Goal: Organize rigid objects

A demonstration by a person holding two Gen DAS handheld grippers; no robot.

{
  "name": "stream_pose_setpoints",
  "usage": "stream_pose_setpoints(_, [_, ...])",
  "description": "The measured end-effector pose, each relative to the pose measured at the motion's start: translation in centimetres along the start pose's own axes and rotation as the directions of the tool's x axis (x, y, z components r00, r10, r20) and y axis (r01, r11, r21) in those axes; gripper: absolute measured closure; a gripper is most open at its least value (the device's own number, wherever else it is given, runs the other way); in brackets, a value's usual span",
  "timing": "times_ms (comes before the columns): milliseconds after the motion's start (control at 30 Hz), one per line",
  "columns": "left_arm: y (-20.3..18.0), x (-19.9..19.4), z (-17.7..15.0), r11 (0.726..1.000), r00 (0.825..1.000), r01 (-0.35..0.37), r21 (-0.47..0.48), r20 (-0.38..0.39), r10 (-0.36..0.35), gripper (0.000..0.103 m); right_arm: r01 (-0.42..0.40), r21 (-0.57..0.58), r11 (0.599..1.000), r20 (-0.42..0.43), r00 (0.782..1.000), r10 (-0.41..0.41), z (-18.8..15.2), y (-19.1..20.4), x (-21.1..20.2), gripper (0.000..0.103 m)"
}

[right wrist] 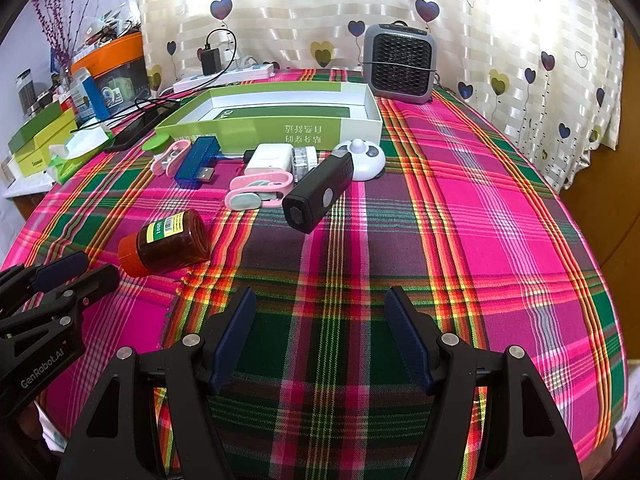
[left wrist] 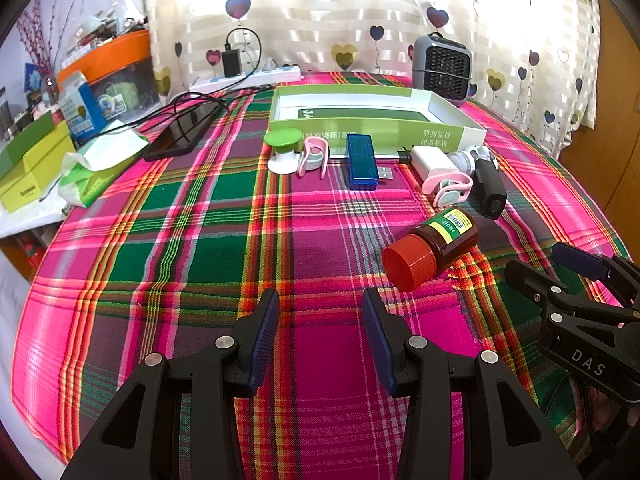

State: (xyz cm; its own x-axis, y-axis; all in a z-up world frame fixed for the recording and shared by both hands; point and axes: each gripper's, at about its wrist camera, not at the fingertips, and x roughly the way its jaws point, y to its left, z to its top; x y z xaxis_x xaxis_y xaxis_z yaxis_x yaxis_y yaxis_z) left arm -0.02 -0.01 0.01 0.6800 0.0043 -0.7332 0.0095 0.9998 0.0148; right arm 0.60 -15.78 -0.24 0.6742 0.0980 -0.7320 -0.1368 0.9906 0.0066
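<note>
A green and white open box point(left wrist: 372, 120) point(right wrist: 280, 120) lies at the back of the plaid table. In front of it lie a green-capped white piece point(left wrist: 283, 148), two pink clips point(left wrist: 314, 156) point(right wrist: 260, 190), a blue USB device point(left wrist: 362, 162) point(right wrist: 196, 160), a white charger point(left wrist: 434, 162) point(right wrist: 270, 158), a black cylinder device point(left wrist: 490, 184) point(right wrist: 318, 194) and a white round gadget point(right wrist: 362, 158). A brown bottle with a red cap point(left wrist: 432, 248) point(right wrist: 166, 246) lies on its side. My left gripper point(left wrist: 320, 336) is open and empty, near the bottle. My right gripper point(right wrist: 320, 336) is open and empty.
A grey mini heater point(left wrist: 442, 66) point(right wrist: 400, 64) stands at the back. A power strip point(left wrist: 248, 78) with cables, a black phone point(left wrist: 180, 136), a tissue pack point(left wrist: 98, 168) and boxes point(left wrist: 36, 160) crowd the left side. A heart-print curtain hangs behind.
</note>
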Motion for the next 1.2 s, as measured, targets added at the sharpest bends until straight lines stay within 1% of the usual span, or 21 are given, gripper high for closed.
stream_pose_setpoints(600, [0.0,0.0,0.0,1.0,1.0,0.003,0.003,0.0,-0.003,0.062,0.0,0.0,1.0,0.0,1.0,0.0,0.0,0.0,0.0,0.036])
stream_pose_setpoints(800, [0.0,0.2,0.3,0.999,1.0,0.026,0.02,-0.004,-0.026,0.062,-0.001,-0.001,1.0,-0.001,1.0,0.001,0.1,0.1,0.3,0.036])
stream_pose_setpoints(933, [0.8,0.0,0.3,0.996,0.996,0.084,0.026,-0.01,-0.084,0.062,-0.016,-0.01,1.0,-0.011,1.0,0.016,0.1,0.0,0.0,0.036])
stream_pose_setpoints(1000, [1.2,-0.1,0.4,0.989,0.989,0.145,0.017,-0.013,-0.144,0.062,-0.037,-0.014,0.999,-0.023,0.999,0.037,0.3,-0.2,0.1,0.036])
stream_pose_setpoints(1033, [1.3,-0.2,0.4,0.984,0.984,0.176,0.016,-0.014,-0.176,0.062,-0.063,0.0,0.998,-0.02,0.998,0.063,0.8,-0.7,0.3,0.036])
stream_pose_setpoints(1067, [1.3,-0.4,0.5,0.979,0.979,0.201,0.03,-0.012,-0.201,0.062,-0.103,0.027,0.994,-0.012,0.995,0.104,1.0,-1.3,0.2,0.036])
stream_pose_setpoints(1100, [1.0,-0.7,0.5,0.975,0.976,0.216,0.058,-0.006,-0.216,0.062,-0.117,0.042,0.992,-0.01,0.993,0.118,1.2,-1.5,0.2,0.036])
stream_pose_setpoints(1200, [0.0,-1.4,0.6,0.957,0.964,0.261,0.127,0.015,-0.265,0.062,-0.121,0.057,0.991,-0.018,0.992,0.122,1.8,-1.6,0.5,0.036])
